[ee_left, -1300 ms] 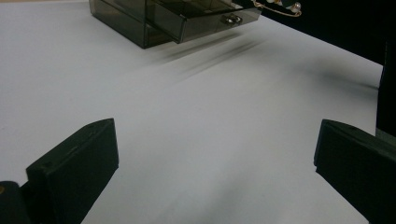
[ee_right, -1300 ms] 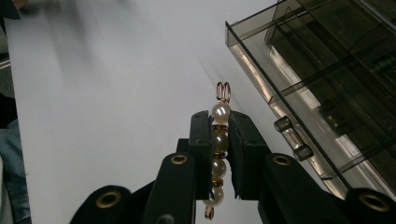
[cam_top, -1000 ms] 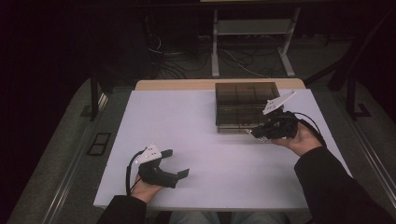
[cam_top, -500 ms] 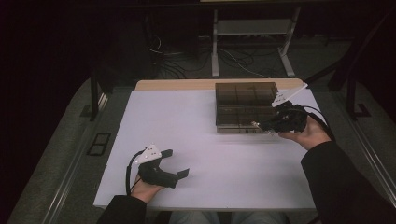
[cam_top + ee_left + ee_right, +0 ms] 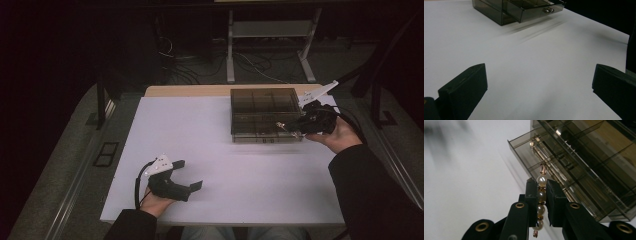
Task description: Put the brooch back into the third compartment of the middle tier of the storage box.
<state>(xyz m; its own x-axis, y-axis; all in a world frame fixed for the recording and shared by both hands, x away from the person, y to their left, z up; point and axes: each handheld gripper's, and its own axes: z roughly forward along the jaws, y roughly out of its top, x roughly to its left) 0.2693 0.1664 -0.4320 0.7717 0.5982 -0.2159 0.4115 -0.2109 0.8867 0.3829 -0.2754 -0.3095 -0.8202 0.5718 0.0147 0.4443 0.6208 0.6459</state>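
Observation:
A smoky transparent drawer box (image 5: 263, 114) stands at the table's far right, its drawer (image 5: 544, 167) pulled out. My right gripper (image 5: 291, 128) hovers at the box's front right corner, shut on a short strand of pearl beads (image 5: 541, 195) with gold links; the strand sticks out past the jaw tips above the drawer. The beads show as a small glint (image 5: 281, 125) in the high view. My left gripper (image 5: 186, 175) rests near the front edge of the white table (image 5: 200, 135), jaws wide apart and nothing between them. The box (image 5: 499, 10) lies far ahead of it.
The box has a small metal knob (image 5: 548, 10) on its drawer front. Beyond the table stand a metal rack (image 5: 272, 30) and loose cables (image 5: 175, 60) on a dark floor. A sleeve (image 5: 375, 195) covers the front right corner.
My right gripper has moved right and away along the box front and risen a little, still gripping the beads. The left gripper has stayed put.

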